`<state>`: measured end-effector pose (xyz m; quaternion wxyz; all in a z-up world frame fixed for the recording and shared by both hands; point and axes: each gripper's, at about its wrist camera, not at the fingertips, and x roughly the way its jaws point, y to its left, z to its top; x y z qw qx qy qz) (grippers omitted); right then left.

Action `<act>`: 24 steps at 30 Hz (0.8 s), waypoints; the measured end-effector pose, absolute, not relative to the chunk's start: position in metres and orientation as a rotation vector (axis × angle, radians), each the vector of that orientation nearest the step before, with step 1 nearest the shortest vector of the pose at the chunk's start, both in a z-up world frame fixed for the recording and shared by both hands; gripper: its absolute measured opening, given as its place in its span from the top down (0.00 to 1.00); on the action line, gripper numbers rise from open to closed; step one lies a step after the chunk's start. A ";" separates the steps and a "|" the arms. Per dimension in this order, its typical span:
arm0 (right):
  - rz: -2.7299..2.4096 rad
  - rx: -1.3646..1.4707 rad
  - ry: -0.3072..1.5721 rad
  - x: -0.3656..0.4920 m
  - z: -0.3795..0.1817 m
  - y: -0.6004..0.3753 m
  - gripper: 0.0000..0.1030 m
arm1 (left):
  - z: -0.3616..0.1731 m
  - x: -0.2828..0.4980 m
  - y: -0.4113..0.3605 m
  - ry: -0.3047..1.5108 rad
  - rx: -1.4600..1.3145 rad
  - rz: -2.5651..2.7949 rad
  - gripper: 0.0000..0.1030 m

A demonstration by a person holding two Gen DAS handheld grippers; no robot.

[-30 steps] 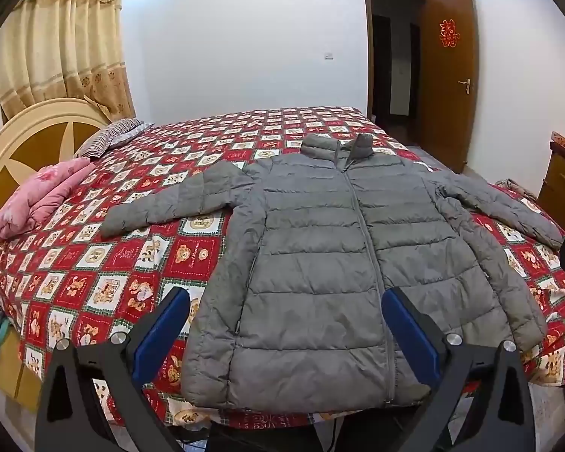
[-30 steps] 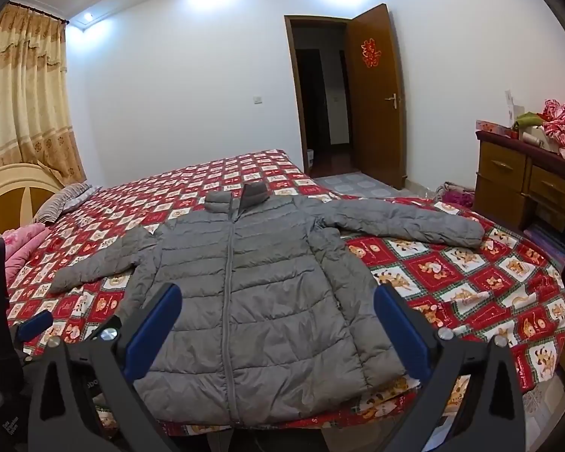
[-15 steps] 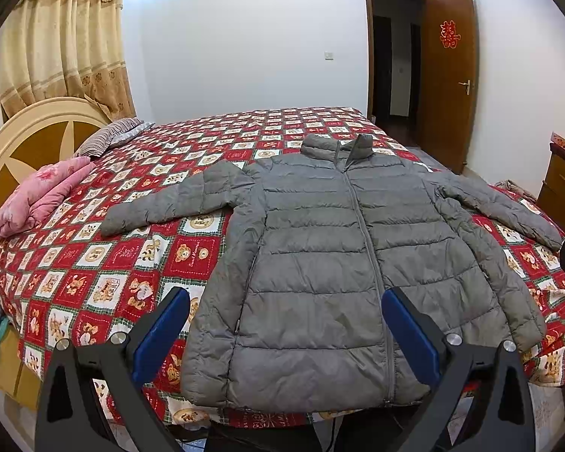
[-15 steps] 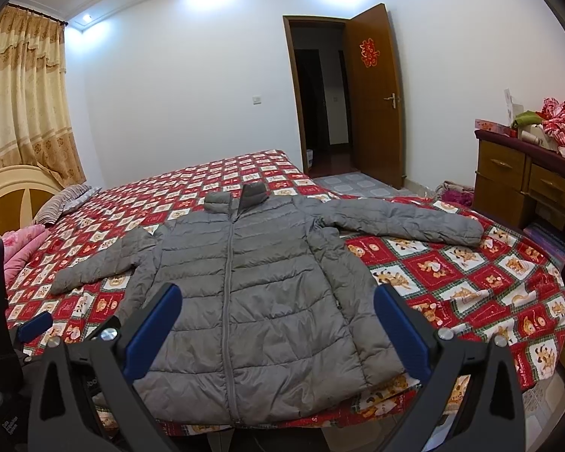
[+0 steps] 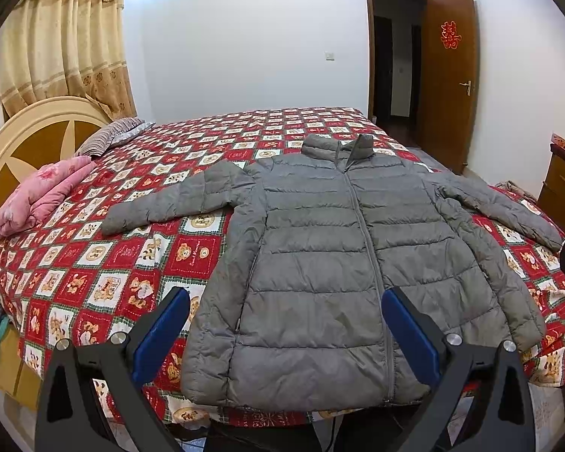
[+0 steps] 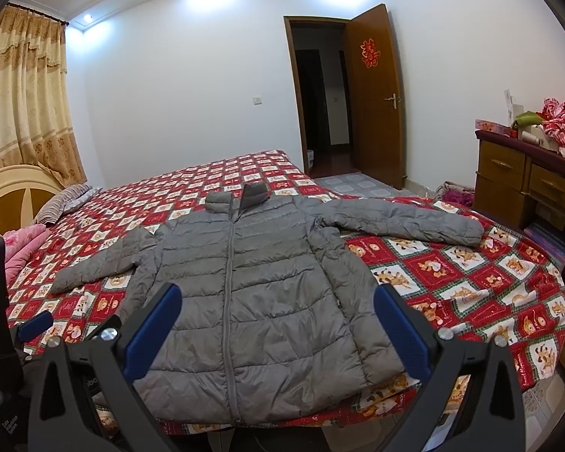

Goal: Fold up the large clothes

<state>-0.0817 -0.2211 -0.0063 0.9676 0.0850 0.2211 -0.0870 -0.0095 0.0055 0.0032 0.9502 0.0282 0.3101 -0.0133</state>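
Note:
A grey quilted puffer jacket [image 5: 320,256] [image 6: 245,286] lies flat and zipped on the red patterned bedspread [image 5: 105,263] [image 6: 471,286], collar far, hem at the near bed edge, both sleeves spread out to the sides. My left gripper [image 5: 286,333] hangs open above the hem, its blue pads [image 5: 162,335] wide apart with nothing between them. My right gripper [image 6: 277,326] is likewise open over the lower part of the jacket, holding nothing. The left gripper's edge [image 6: 34,320] shows at the left of the right wrist view.
A pink folded blanket [image 5: 41,192] and a striped pillow [image 5: 109,137] lie by the headboard [image 5: 19,143] on the left. A wooden dresser [image 6: 527,184] with piled items stands on the right. An open door [image 6: 373,98] is at the back right.
Both views have shifted very slightly; the jacket and both open grippers are otherwise as before.

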 end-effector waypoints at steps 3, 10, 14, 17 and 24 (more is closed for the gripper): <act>-0.176 0.173 0.446 -0.082 -0.006 -0.221 0.00 | 0.003 -0.010 0.006 0.630 0.058 -0.027 0.01; -0.176 0.172 0.447 -0.082 -0.007 -0.221 0.00 | 0.003 -0.010 0.005 0.630 0.058 -0.027 0.01; -0.176 0.173 0.448 -0.082 -0.007 -0.221 0.00 | 0.003 -0.010 0.006 0.630 0.058 -0.028 0.01; -0.178 0.173 0.445 -0.082 -0.006 -0.222 0.00 | 0.003 -0.010 0.005 0.630 0.058 -0.028 0.01; -0.176 0.172 0.446 -0.083 -0.006 -0.221 0.00 | 0.003 -0.009 0.005 0.630 0.059 -0.028 0.01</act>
